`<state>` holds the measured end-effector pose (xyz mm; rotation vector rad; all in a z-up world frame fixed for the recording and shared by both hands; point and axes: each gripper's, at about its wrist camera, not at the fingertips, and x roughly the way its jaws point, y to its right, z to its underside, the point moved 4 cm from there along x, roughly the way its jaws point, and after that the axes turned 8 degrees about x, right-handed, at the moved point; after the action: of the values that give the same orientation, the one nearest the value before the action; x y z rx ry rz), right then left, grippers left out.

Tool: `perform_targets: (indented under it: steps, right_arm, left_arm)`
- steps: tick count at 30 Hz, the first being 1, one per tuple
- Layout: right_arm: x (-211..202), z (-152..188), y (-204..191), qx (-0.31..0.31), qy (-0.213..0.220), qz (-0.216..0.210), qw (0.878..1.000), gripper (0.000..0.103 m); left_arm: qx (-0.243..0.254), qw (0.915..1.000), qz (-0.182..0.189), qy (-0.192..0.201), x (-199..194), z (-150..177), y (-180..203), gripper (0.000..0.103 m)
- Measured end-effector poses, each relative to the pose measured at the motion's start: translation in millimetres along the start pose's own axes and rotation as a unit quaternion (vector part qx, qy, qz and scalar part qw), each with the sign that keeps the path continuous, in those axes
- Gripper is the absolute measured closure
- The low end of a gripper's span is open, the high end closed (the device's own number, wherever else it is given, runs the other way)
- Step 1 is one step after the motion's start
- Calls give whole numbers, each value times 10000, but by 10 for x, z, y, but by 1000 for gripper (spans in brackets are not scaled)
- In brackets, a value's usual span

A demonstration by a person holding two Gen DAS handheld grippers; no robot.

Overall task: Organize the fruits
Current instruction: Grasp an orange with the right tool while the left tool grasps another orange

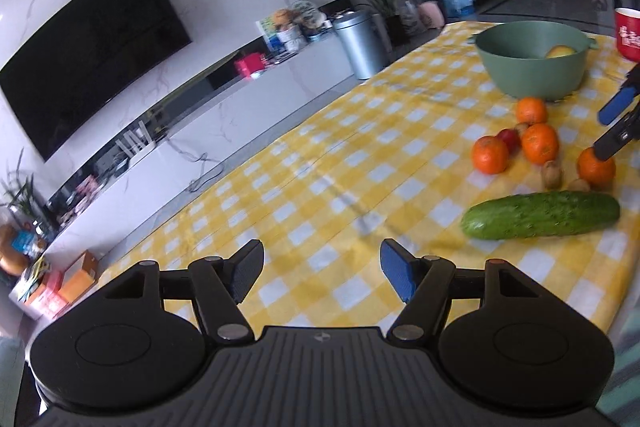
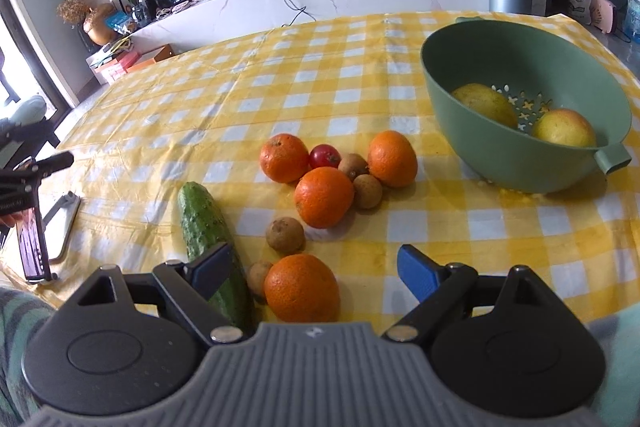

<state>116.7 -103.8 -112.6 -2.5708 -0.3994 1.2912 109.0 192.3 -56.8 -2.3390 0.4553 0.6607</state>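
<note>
Right gripper [image 2: 316, 271] gaping over nearest orange [image 2: 302, 287]; left gripper [image 1: 322, 277] open, empty.
Orange: firm, round, likely rolls; pinch across its middle, seemingly untouched.

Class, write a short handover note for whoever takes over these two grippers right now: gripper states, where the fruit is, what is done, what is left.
Left gripper: open, empty, over bare tablecloth.
Right gripper: open, jaws either side of the nearest orange, not gripping.
Done: two yellowish fruits in the green colander.
Left: four oranges, a small red fruit, four small brown fruits and a cucumber lie on the tablecloth.
</note>
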Motion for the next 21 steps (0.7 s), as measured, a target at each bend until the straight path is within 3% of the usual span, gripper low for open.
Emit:
perform_targets:
  steps: [3, 8, 16, 21]
  right_arm:
    - [42, 46, -19, -72, -110, 22, 9999, 36]
    - [95, 95, -4, -49, -264, -52, 9996, 52]
    - [196, 132, 47, 83, -398, -202, 9990, 52]
    - [238, 139, 61, 103, -467, -338, 9983, 59]
  left_arm:
    - [24, 9991, 418, -67, 58, -138, 136, 23]
    - [-153, 9946, 1018, -147, 116, -305, 312, 23]
    - [-50, 9904, 1368, -169, 207, -505, 525, 23]
    - [-13, 9867, 1607, -242, 296, -649, 663, 24]
